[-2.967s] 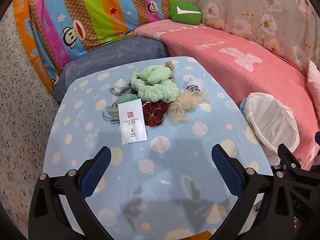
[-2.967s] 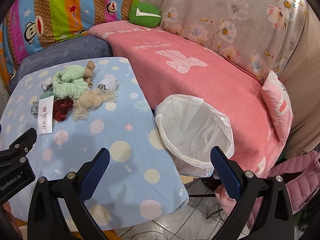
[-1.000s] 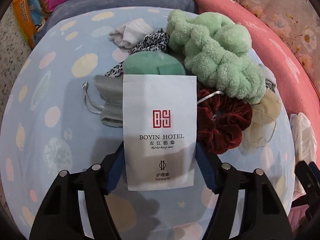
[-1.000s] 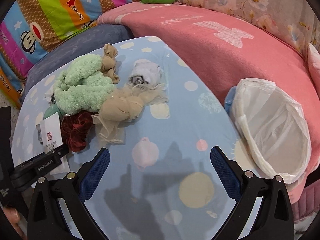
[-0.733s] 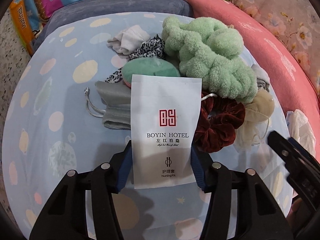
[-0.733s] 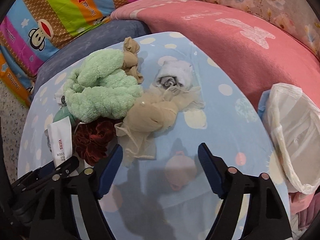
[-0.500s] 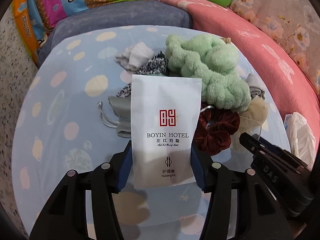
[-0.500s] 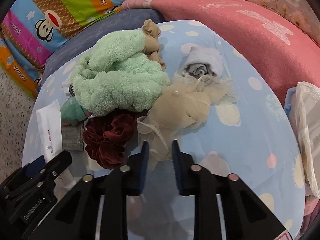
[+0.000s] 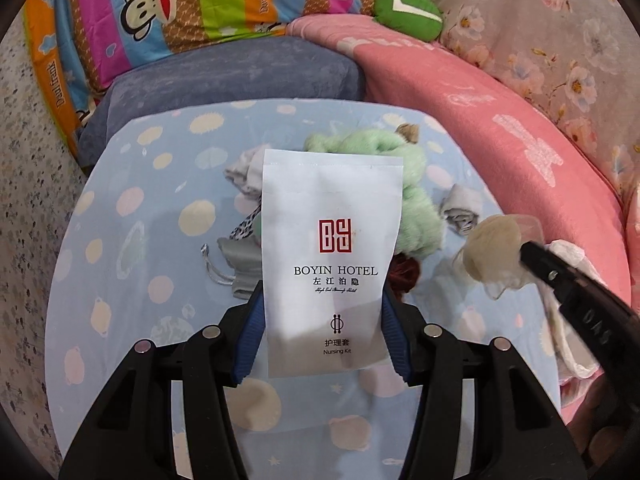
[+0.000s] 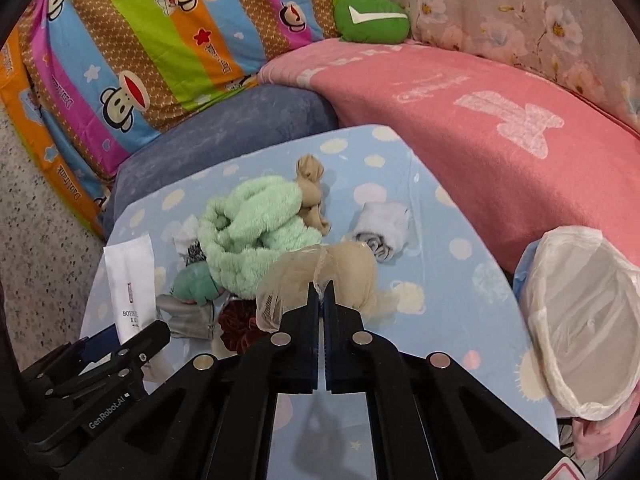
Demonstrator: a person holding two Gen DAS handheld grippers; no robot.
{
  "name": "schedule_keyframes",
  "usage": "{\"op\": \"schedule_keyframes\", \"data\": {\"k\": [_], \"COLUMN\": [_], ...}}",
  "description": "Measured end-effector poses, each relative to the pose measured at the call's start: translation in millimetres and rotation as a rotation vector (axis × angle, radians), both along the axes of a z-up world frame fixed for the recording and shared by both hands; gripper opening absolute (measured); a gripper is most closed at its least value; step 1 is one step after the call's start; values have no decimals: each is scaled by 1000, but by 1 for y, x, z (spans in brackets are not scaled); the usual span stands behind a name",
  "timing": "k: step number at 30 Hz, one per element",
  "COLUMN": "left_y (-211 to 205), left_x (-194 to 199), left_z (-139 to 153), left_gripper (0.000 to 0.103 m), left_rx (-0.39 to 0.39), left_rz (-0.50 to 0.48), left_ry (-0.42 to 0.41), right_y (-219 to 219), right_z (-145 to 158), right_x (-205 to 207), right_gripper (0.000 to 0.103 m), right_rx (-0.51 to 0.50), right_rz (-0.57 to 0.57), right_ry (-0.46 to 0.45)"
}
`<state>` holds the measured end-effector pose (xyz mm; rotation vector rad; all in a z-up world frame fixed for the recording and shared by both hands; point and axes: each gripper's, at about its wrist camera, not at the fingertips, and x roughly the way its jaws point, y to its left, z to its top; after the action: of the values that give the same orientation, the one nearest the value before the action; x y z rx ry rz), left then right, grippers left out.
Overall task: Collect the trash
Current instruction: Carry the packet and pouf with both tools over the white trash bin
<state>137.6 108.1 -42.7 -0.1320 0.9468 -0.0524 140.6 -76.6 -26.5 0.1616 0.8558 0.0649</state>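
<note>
Packet point(image 9: 332, 256) held above the table point(image 9: 120, 264) in your left gripper point(image 9: 322, 340) hides the pile behind. Right gripper point(image 10: 320, 292), jaws just closed, pinches beige stocking point(image 10: 344, 268); its tail unseen.

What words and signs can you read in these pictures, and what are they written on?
"BOYIN HOTEL", a red square logo, Chinese characters and "Nursing Kit": white packet in the left gripper.
The small script line under the hotel name: too small to read.
"GenRobot.AI": left gripper's body, seen from the right wrist.
"DAS", partly cut off: right gripper's arm.
White tick sign: green cushion.
Lettering on the striped monkey blanket and pink blanket: too blurred.
</note>
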Motion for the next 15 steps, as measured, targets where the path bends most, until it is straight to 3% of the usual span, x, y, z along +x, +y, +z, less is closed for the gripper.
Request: {"op": "schedule_keyframes", "data": {"k": [6,15], "left_y": [-26,-73], "left_x": [-9,-23], "left_z": [29,54], "left_gripper": [51,51], "left_rx": [-4,-16], "left_rz": [-49,-132], "left_ry": [-58,-109], "right_y": [-39,-96], "right_z": [48,81], "right_x": [-19,-49], "right_gripper": [2,2], "right_rx": [14,17], "right_rz": [-57,-163], "right_ry": [-96,-174]}}
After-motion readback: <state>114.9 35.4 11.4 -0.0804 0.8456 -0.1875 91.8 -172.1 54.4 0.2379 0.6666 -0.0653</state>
